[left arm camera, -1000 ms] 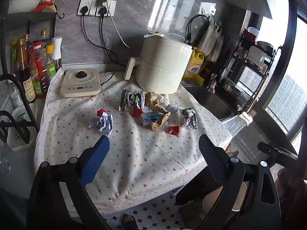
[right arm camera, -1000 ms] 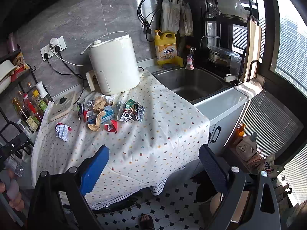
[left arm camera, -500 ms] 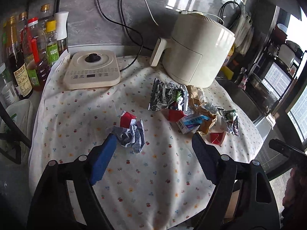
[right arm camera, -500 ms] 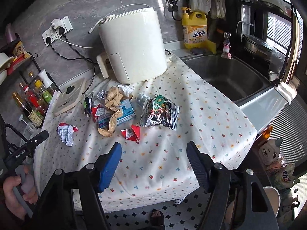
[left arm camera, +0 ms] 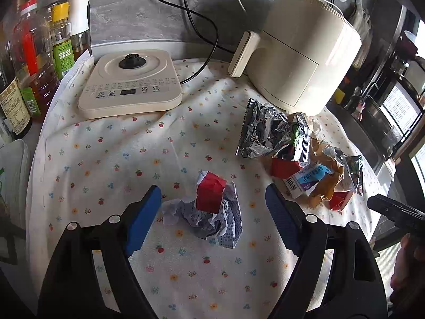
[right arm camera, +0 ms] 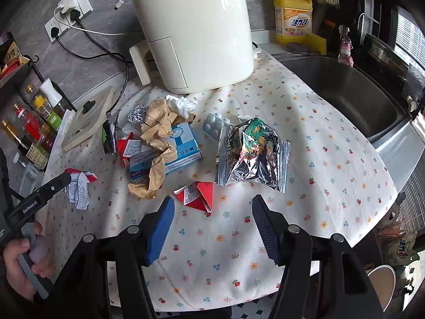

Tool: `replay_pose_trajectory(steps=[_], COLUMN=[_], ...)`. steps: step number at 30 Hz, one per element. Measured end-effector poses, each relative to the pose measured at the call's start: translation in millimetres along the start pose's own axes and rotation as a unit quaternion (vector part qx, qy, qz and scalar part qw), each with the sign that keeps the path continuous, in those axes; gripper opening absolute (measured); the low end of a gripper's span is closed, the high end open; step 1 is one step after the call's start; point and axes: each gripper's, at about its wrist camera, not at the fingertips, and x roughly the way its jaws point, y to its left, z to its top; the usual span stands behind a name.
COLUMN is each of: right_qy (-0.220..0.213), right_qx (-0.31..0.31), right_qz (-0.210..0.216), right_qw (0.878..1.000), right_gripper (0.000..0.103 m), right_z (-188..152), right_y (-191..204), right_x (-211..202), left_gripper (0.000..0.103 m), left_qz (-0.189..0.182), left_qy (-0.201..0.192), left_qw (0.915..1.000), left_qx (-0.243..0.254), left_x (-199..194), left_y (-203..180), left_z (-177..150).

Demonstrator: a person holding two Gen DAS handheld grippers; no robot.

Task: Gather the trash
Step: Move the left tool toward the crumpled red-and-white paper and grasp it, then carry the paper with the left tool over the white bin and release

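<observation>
While your left tool (left arm camera: pixel 212 211) gapes wide around the crumpled wrapper (left arm camera: pixel 212 212), gripping nothing, your right tool (right arm camera: pixel 211 223), jaws just narrowed yet empty, sits just short of the red scrap (right arm camera: pixel 196 194) on the surface (right arm camera: pixel 305 186).

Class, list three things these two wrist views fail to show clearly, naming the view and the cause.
- Blue-and-white box, right wrist view: crumpled brown paper covers part of its label.
- Bottles, left wrist view: cut off by the left edge.
- Paper cup, right wrist view: the gripper's frame hides most of it.
</observation>
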Motion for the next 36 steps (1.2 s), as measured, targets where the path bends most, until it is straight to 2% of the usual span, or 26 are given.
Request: replay_pose_trajectory(steps=[4,5,7,9,11,13,14,16,17,18,20,23,28,36], right_qy=[0.019,0.022,0.031,0.036,0.045,0.056,0.061,0.065,0.056,0.060,0.059,0.057,0.034,0.000], right_qx=[-0.001,-0.003,-0.002,-0.009,-0.021,-0.032,-0.037,-0.047,-0.055,-0.061,-0.061,-0.068,-0.075,-0.054], right_qz=[0.003,0.003,0.008,0.015,0.013,0.026,0.031,0.036,0.034,0.034,0.050,0.070,0.100,0.108], right_qw=[1.000,1.000,0.999,0.999,0.999,0.998,0.997,0.996,0.996,0.996,0.995,0.994,0.992,0.993], right_gripper=[0.060,0.060,0.060,0.060,0.059,0.059,0.055,0.043,0.034,0.020,0.013,0.012,0.012,0.012], right_z=[4.3,5.0,6.8,9.1,8.8,7.0,5.7,3.3,3.4,4.0,5.6,3.7,-7.0,-26.0], right_y=[2.7,2.8,2.5,3.4,5.8,9.7,11.4,13.8,14.9,15.3,12.4,11.0,-1.0,-64.2], right_x=[18.4,22.6,29.9,37.6,44.8,52.9,57.3,64.4,64.5,66.6,64.8,52.9,14.1,-58.0], left_gripper=[0.080,0.077,0.061,0.032,0.027,0.025,0.024,0.024,0.024,0.024,0.024,0.024,0.024,0.024], left_qz=[-0.002,0.000,0.001,-0.015,-0.009,-0.001,-0.001,0.003,0.007,0.010,0.017,0.026,0.034,-0.003], left_qy=[0.011,0.013,0.029,0.042,0.033,0.021,0.016,0.004,-0.002,-0.007,-0.015,-0.018,-0.024,-0.036], left_qw=[0.9999,0.9999,0.9996,0.9988,0.9991,0.9996,0.9996,0.9996,0.9995,0.9992,0.9981,0.9966,0.9970,0.9992], left_qx=[0.004,0.005,0.001,-0.018,-0.023,-0.020,-0.022,-0.027,-0.031,-0.037,-0.056,-0.076,-0.065,-0.020], left_x=[15.0,19.1,28.5,32.0,27.1,19.6,14.8,3.4,-2.8,-9.2,-21.8,-36.5,-55.6,-67.5], left_y=[1.7,2.3,4.3,7.2,4.7,0.5,-0.3,-3.1,-3.4,-3.7,-1.9,-5.3,-32.9,-117.1], left_z=[2.9,3.5,5.3,7.2,8.8,7.6,5.7,0.0,-3.8,-7.6,-16.5,-29.5,-42.4,-46.1])
